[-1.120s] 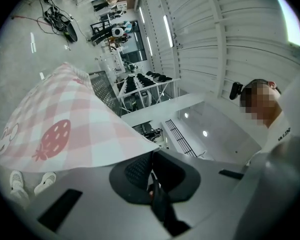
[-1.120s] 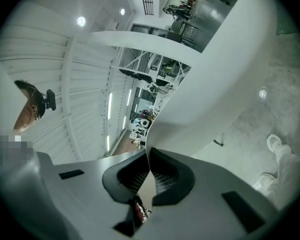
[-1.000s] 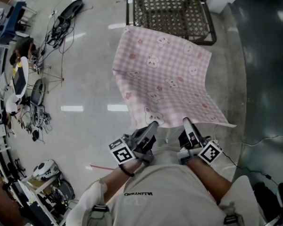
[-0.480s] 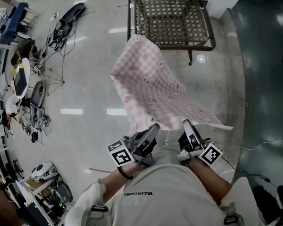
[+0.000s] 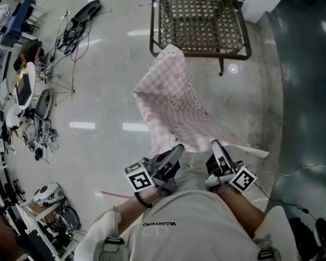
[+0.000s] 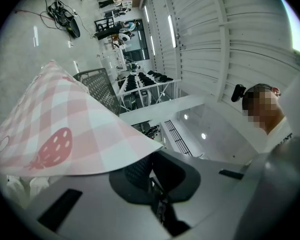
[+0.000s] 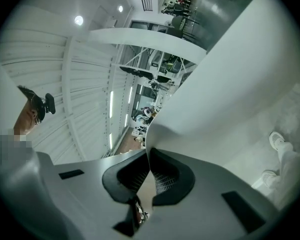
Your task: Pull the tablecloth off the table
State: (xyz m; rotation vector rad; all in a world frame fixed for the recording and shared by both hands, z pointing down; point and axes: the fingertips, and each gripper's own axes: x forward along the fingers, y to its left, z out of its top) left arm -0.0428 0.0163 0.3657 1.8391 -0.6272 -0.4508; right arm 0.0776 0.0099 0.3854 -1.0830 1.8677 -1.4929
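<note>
A pink checked tablecloth (image 5: 174,105) with bear and strawberry prints hangs in the air, clear of the dark wicker table (image 5: 198,18) beyond it. My left gripper (image 5: 176,148) is shut on the cloth's near edge, and my right gripper (image 5: 214,144) is shut on the same edge a little to the right. The left gripper view shows the pink cloth (image 6: 65,134) spreading away from the closed jaws. From the right gripper, the cloth's pale underside (image 7: 230,84) rises out of the closed jaws.
Polished grey floor lies all around. Cables and a dark bag (image 5: 79,18) lie at the far left. Shelves with gear and a helmet (image 5: 46,192) line the left edge. A dark glossy strip (image 5: 309,80) runs along the right side.
The cloth has come fully off the table toward me and folded narrower, its far corner now lifted in the air. The tabletop is bare. Both grippers stay shut near my waist.
</note>
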